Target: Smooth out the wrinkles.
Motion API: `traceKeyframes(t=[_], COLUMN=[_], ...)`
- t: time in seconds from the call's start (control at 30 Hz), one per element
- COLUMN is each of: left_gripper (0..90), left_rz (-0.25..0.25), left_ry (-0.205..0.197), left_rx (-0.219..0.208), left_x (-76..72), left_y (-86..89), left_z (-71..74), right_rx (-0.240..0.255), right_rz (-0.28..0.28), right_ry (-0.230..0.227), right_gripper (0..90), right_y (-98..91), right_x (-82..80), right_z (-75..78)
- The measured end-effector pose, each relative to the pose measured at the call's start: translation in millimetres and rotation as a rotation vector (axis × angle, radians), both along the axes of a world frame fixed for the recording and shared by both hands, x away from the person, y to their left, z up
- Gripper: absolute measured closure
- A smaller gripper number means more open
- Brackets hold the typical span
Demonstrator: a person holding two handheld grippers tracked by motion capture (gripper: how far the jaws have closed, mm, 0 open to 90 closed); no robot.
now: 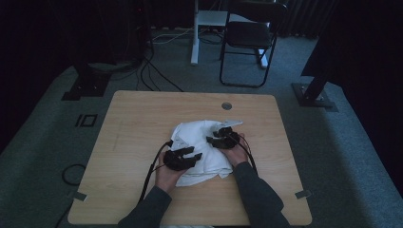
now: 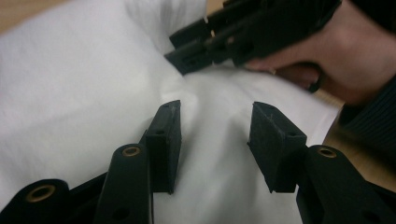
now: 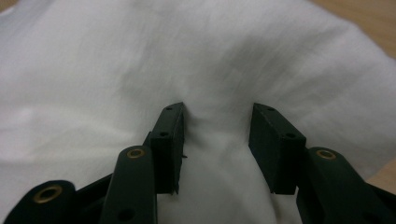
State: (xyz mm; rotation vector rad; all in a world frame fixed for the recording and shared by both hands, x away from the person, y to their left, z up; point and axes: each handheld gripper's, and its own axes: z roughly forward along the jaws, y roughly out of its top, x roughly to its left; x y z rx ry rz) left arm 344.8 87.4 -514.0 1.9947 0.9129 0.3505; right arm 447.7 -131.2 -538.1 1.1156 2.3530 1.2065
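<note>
Your crumpled white cloth (image 1: pixel 202 149) lies in a heap a little toward your side of the middle of the light wooden table (image 1: pixel 142 118), with both tools pressed down onto it. The black two-jaw left gripper (image 2: pixel 217 140) is released: its jaws stand apart with a low swell of fabric between them, not pinched. The black right gripper (image 3: pixel 217 140) is likewise spread, its pads resting on cloth that rises into a ridge between them. In the high view, the left gripper (image 1: pixel 187 157) sits at about 7 o'clock on the heap and the right gripper (image 1: pixel 219 137) at about 2 o'clock.

The main risk I see is a bad bite. If you close now without pushing deeper, either pair of jaws may catch only the top layer, or slide off the ridge, and the cloth will slip out when you lift. Closing on a thick bundle is the opposite hazard: you could gather several layers at once and drag the whole heap instead of one edge.

From the left gripper view, the right gripper's tips (image 2: pixel 196 49) sit at about 12 o'clock and near your left jaws. Moving either hand inward could knock the tools together or trap fabric between them.

The dim room also hides the folds, so you may misjudge where an edge lies.
</note>
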Motion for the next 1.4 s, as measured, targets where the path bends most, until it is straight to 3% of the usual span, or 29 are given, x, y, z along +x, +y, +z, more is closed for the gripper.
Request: traceKeyframes(t=[0.07,0.17,0.23,0.37,0.57,0.87,1.03,1.2,1.3,1.4], left_gripper=[55.6,58.6,59.3,60.1,61.9,62.8,51.8,42.6,41.0,40.6], left_rz=[0.006,0.019,0.027,0.037,0.063,0.043,0.022,0.024,0.03,0.055], left_ry=[-0.006,0.006,0.003,0.003,-0.011,0.006,-0.017,-0.06,-0.086,-0.114], left_rx=[0.031,0.019,0.035,0.05,0.068,0.038,-0.001,-0.033,-0.055,-0.097], left_x=[1.9,8.0,11.3,18.1,36.9,64.2,57.1,41.3,29.1,16.8], left_y=[-0.3,3.0,4.2,8.5,22.6,37.6,38.7,41.9,51.4,67.8], left_z=[-9.0,-12.3,-12.4,-12.0,-15.6,-14.6,-4.6,15.7,27.5,37.5], right_rx=[0.004,0.019,0.038,0.067,0.066,0.068,0.088,0.135,0.147,0.132], right_rz=[-0.002,-0.016,-0.028,-0.05,-0.082,-0.131,-0.127,-0.132,-0.124,-0.112], right_ry=[0.021,0.038,0.045,0.045,0.027,0.035,0.021,-0.053,-0.08,-0.095], right_gripper=[54.7,54.7,54.8,54.9,54.9,55.0,50.1,43.2,40.6,39.2], right_y=[0.1,1.2,2.0,4.8,17.5,26.5,18.7,2.2,-15.9,-35.3], right_x=[1.2,2.3,3.0,4.1,10.6,23.5,21.5,4.9,-10.4,-24.1], right_z=[-2.9,-7.9,-10.6,-14.2,-15.6,-13.5,-3.1,22.6,37.8,42.8])
